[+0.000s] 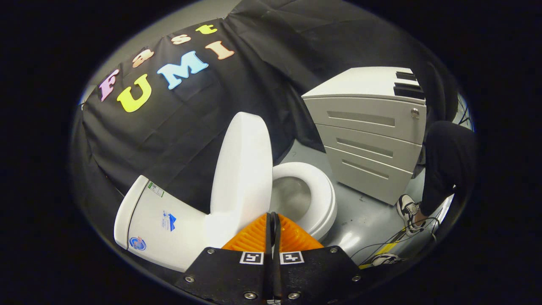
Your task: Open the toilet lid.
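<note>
A white toilet (169, 224) lies ahead of my gripper. Its lid (243, 163) stands raised, nearly upright, between the tank and the bowl. The seat (319, 186) rests down around the open bowl (292, 197). My gripper (273, 218) is shut, its two fingers pressed together with nothing between them. The fingertips sit just in front of the lid's lower edge, near the hinge, without holding it.
A white drawer cabinet (368, 140) stands beyond the bowl on the grey floor (364, 216). A person's dark trouser leg (444, 165) and sneaker (407, 209) are beside it. Cables (402, 239) run across the floor near the shoe. Black cloth hangs behind the toilet.
</note>
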`<state>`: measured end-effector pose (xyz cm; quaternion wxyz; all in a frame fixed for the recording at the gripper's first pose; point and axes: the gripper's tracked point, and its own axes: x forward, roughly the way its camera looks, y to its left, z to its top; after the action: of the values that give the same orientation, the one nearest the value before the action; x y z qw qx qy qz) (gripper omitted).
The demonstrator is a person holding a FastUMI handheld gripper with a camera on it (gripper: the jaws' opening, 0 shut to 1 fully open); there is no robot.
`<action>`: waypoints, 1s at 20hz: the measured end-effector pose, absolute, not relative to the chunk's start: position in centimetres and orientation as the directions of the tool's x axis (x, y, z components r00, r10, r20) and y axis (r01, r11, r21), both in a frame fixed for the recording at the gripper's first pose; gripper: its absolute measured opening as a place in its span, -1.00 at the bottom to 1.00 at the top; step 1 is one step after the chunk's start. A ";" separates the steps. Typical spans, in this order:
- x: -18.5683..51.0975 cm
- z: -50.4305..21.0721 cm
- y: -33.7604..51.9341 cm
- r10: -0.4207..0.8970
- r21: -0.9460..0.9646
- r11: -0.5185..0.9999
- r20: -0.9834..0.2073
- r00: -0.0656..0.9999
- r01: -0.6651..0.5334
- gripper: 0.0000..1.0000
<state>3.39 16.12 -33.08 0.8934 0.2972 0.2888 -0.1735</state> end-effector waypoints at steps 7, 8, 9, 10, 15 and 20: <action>3.5 -31.4 17.6 -0.183 0.359 0.817 -0.580 0.794 0.451 -1.00; 3.6 -31.1 17.8 -0.192 0.334 0.832 -0.575 0.796 0.442 -1.00; 3.6 -30.7 18.0 -0.200 0.307 0.847 -0.571 0.796 0.434 -1.00; 3.7 -30.4 18.3 -0.209 0.282 0.860 -0.566 0.797 0.426 -1.00; 4.1 -28.3 20.2 -0.223 0.198 0.904 -0.539 0.812 0.380 -1.00; 4.3 -26.3 22.2 -0.227 0.101 0.943 -0.504 0.833 0.318 -1.00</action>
<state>4.30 22.22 -26.34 0.9532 0.0904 0.2507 -0.1429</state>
